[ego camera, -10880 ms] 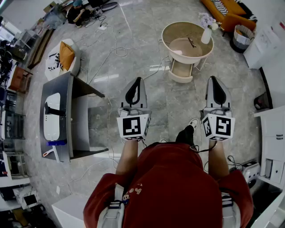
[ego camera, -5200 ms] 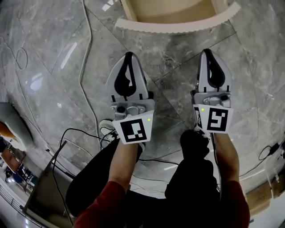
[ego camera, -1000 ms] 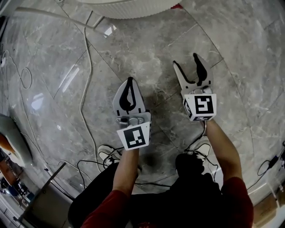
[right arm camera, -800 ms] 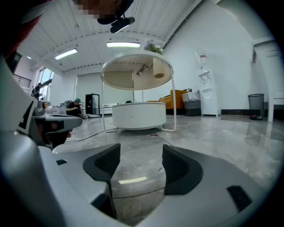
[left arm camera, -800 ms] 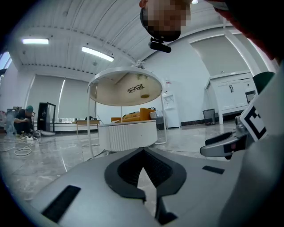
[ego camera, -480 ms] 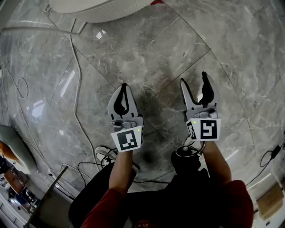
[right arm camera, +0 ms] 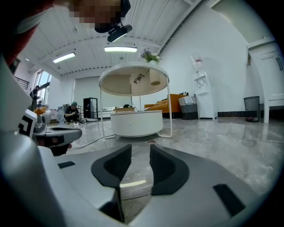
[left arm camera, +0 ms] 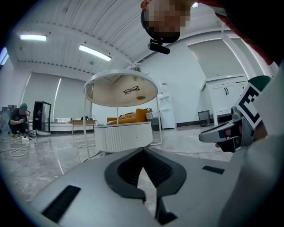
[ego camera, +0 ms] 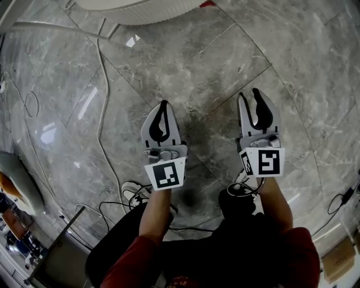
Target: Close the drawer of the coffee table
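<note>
The round coffee table (left arm camera: 120, 86) stands ahead on thin white legs, and its white ribbed drawer (left arm camera: 123, 135) sits pushed in under the top, with no gap showing. In the head view only the ribbed front (ego camera: 140, 11) shows at the top edge. My left gripper (ego camera: 162, 104) hovers over the marble floor, shut and empty, well short of the table. My right gripper (ego camera: 249, 95) is level with it on the right. Its jaws are closing with a gap still between the pads (right arm camera: 162, 166) and nothing in them. The drawer (right arm camera: 136, 123) lies beyond both.
A white cable (ego camera: 101, 84) runs across the grey marble floor on the left. Grey furniture (ego camera: 56, 247) stands at the lower left. An orange sofa (left arm camera: 128, 117), white cabinets (left arm camera: 226, 97) and a bin (right arm camera: 251, 108) line the far walls. A person (right arm camera: 72, 113) sits on the floor far off.
The right gripper has drawn back from the table toward my body and its jaws have narrowed from wide open. The left gripper has hardly moved and stays shut.
</note>
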`<state>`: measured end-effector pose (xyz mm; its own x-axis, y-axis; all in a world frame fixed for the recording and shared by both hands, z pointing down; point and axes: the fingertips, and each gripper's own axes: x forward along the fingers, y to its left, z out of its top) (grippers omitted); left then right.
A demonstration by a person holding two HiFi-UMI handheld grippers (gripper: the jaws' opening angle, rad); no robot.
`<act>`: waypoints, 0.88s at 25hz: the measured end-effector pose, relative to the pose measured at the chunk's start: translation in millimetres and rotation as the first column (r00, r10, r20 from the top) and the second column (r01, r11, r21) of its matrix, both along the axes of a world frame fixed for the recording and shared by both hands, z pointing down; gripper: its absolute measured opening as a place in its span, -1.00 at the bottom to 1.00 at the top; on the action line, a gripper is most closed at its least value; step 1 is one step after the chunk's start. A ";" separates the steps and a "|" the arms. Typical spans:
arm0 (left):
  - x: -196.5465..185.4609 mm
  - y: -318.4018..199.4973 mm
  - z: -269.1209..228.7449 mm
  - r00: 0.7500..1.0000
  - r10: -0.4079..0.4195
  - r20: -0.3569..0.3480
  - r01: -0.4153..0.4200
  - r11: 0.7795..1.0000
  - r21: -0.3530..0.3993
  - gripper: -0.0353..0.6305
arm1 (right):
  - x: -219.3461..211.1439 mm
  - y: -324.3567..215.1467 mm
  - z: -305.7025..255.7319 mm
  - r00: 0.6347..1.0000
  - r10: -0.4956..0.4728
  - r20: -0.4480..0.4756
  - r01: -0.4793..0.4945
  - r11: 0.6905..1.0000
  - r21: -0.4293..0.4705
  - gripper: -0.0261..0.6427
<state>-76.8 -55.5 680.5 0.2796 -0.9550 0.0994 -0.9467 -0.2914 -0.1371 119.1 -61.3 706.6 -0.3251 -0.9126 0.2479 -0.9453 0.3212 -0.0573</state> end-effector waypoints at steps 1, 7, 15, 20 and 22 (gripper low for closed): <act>-1.1 -0.2 -0.4 1.000 -0.001 -0.001 0.001 1.000 0.000 -0.86 | -0.3 0.1 0.9 1.000 0.003 -0.011 -0.004 1.000 -0.006 -0.54; -4.9 -0.4 1.2 1.000 -0.008 -0.003 0.008 1.000 -0.006 -0.86 | -7.0 4.2 0.3 1.000 -0.021 -0.004 0.021 1.000 -0.009 -0.77; -4.9 2.8 3.6 0.999 0.017 -0.028 -0.018 1.000 -0.013 -0.86 | -21.0 4.6 -1.7 0.996 -0.084 0.043 0.084 0.996 -0.001 -0.86; -4.6 -12.3 -60.8 0.991 0.132 -0.016 -0.130 0.989 0.071 -0.86 | -30.7 -12.7 -53.2 0.994 -0.110 -0.009 0.110 0.992 0.069 -0.86; -8.7 -20.4 -105.9 0.985 0.175 0.010 -0.175 0.980 0.091 -0.86 | -32.8 -21.6 -104.2 0.995 -0.100 -0.018 0.101 0.990 0.102 -0.86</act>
